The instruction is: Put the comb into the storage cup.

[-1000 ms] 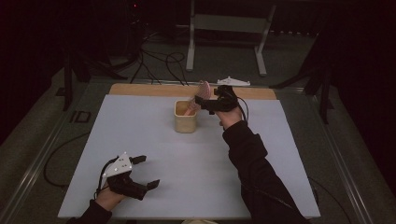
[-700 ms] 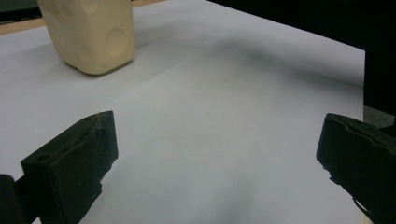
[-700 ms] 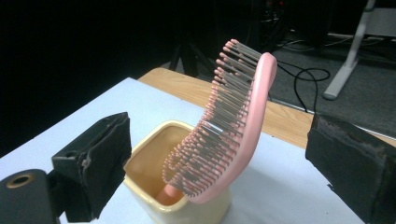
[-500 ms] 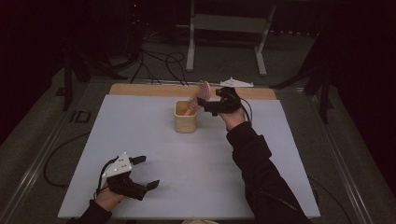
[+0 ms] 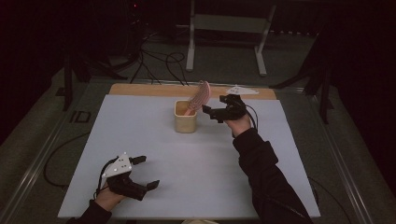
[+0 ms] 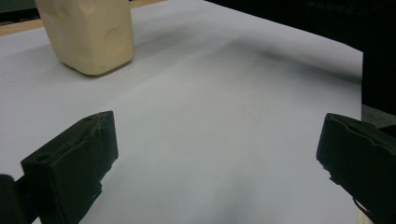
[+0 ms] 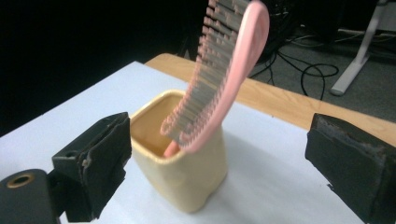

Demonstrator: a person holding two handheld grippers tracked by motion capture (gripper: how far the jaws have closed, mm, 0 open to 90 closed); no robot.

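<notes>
Dark room, cables [image 5: 159,58] on floor [image 5: 224,70]

**Both grippers held with jaws apart**

The right gripper [image 5: 208,111] is stretched far forward on a nearly straight arm in a dark sleeve, its jaws pointing to the person's left and spread wide with nothing between them; in the right gripper view the two black jaws stand well apart. The left gripper [image 5: 148,172] sits close to the person's body, held low in the left hand [image 5: 108,197], its grey plate on top. Its jaws point rightward and are likewise spread wide, gripping nothing.
</notes>
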